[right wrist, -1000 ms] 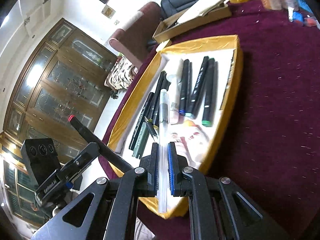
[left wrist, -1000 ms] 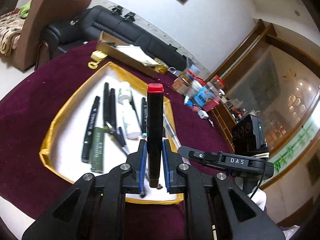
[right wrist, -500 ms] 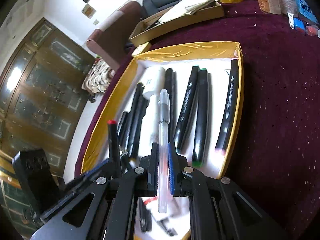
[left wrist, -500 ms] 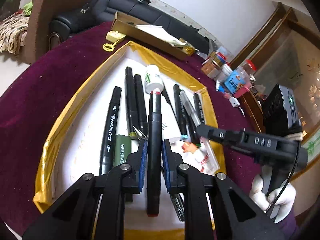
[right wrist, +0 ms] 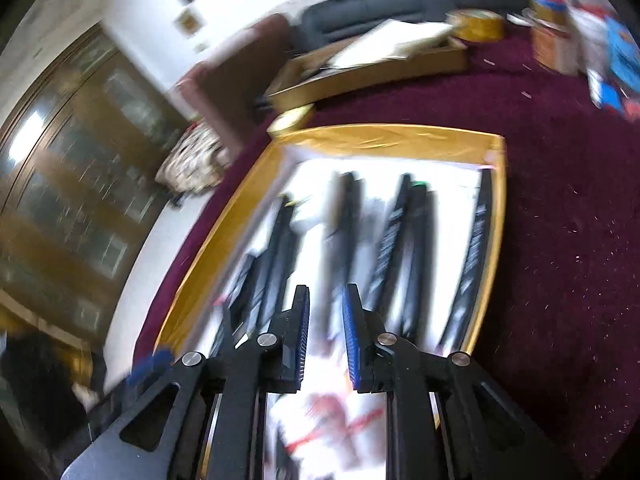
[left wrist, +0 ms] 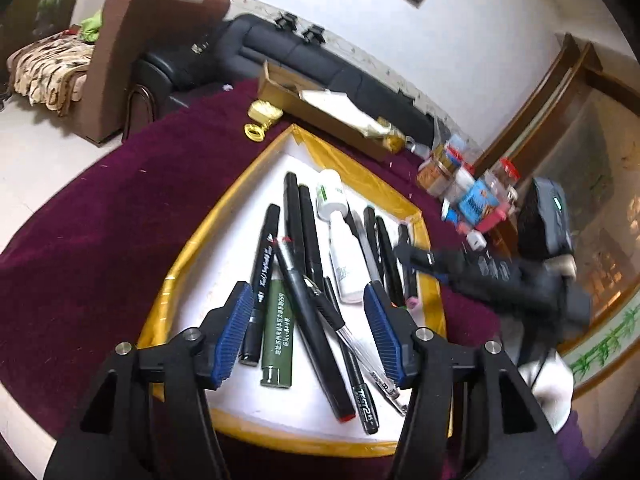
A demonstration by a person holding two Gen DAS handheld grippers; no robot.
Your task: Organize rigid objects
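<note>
Left claw (left wrist: 308, 334) with ribbed blue pads spread apart, empty, above a shallow gold-rimmed white tray (left wrist: 192, 248) on the burgundy velvet bench (left wrist: 100, 216), slim black red-tipped marker (left wrist: 308, 326) lying diagonally across other pens, right claw (right wrist: 326, 336) slightly parted, empty, its view blurred.

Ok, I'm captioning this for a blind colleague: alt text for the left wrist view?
The open left gripper hovers over a gold-rimmed white tray of pens and markers; a red-tipped black marker lies diagonally across them beside a green tube. The tray sits on a maroon cloth.
</note>
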